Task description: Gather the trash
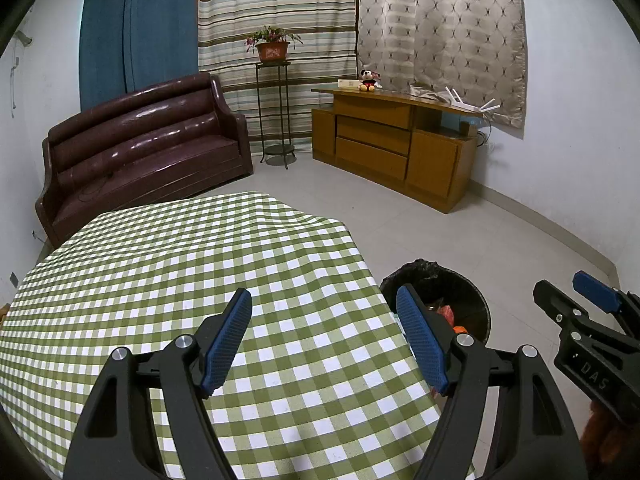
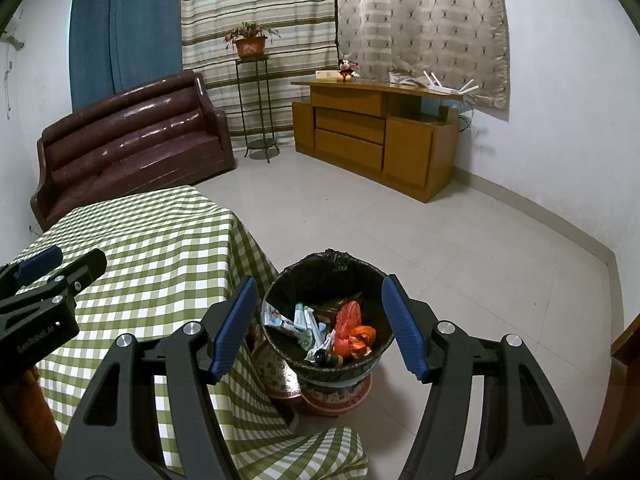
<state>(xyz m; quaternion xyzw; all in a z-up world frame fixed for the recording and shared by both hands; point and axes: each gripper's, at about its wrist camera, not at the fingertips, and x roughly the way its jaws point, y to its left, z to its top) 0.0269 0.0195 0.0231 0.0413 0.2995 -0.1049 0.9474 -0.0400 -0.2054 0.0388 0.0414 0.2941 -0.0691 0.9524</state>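
A black-lined trash bin [image 2: 324, 272] stands on the floor by the table's right corner, holding tubes, wrappers and an orange-red bag [image 2: 352, 328]. My right gripper [image 2: 320, 292] hovers above the bin, open, nothing between its blue pads. My left gripper [image 1: 324, 304] is open over the green checked tablecloth [image 1: 160, 264], with nothing in it. In the left wrist view the bin [image 1: 472, 292] shows past the table edge, partly hidden by my right finger pad [image 1: 420, 340]. The right gripper [image 1: 560, 288] also shows at the right edge there. No trash lies on the cloth that I can see.
A dark leather sofa [image 1: 140, 144] stands behind the table. A plant stand with a potted plant [image 1: 273, 50] and a wooden cabinet [image 1: 392, 144] line the curtained back wall. Pale tiled floor [image 2: 460, 240] stretches to the right of the bin, which sits on a patterned base [image 2: 340, 394].
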